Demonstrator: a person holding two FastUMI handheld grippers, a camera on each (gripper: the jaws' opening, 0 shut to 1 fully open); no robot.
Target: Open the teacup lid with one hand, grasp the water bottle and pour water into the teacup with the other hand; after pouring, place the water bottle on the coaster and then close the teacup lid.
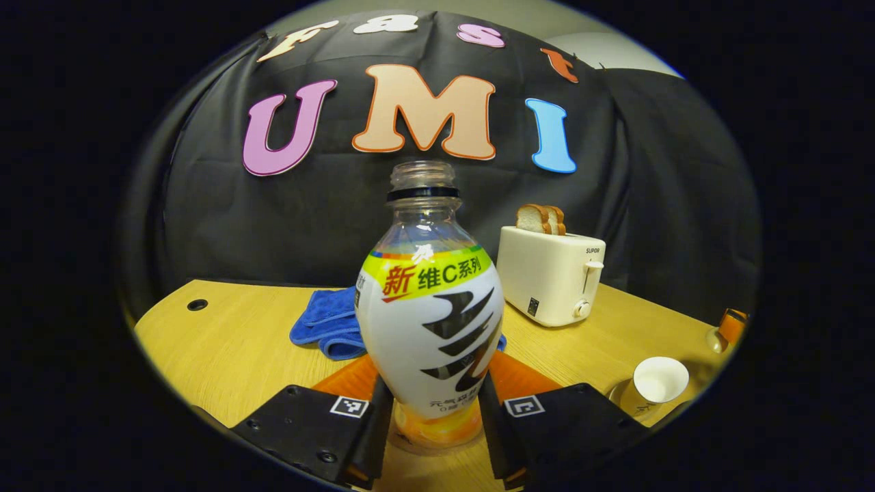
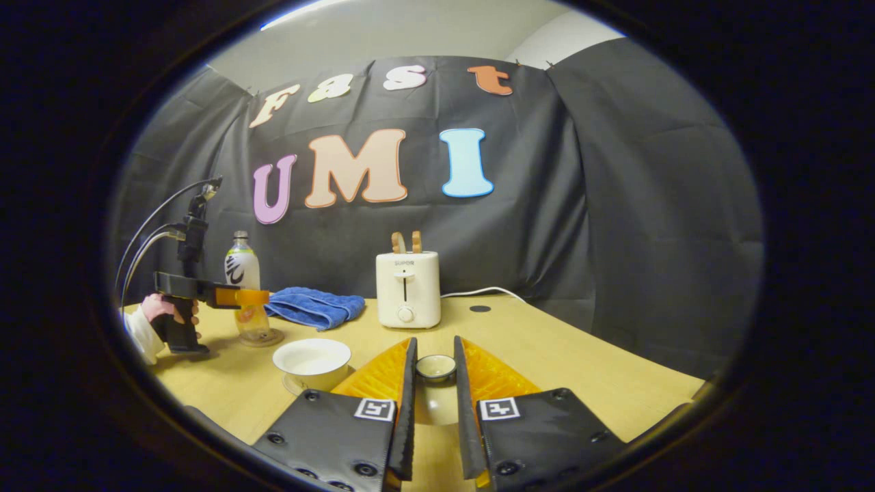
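Left gripper view, uncapped water bottle (image 1: pixel 429 321), orange liquid low

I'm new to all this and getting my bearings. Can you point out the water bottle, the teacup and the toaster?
water bottle (image 1: pixel 429 321): left gripper view, on its label.
teacup (image 2: pixel 312 357): right gripper view, on its open white inside.
toaster (image 2: pixel 407 287): right gripper view, on its front face.

Light wooden table (image 2: pixel 547 342), blue cloth (image 2: pixel 314 306), white toaster (image 2: pixel 407 288), teacup (image 2: pixel 312 364) on saucer, bottle's coaster (image 2: pixel 260 339)
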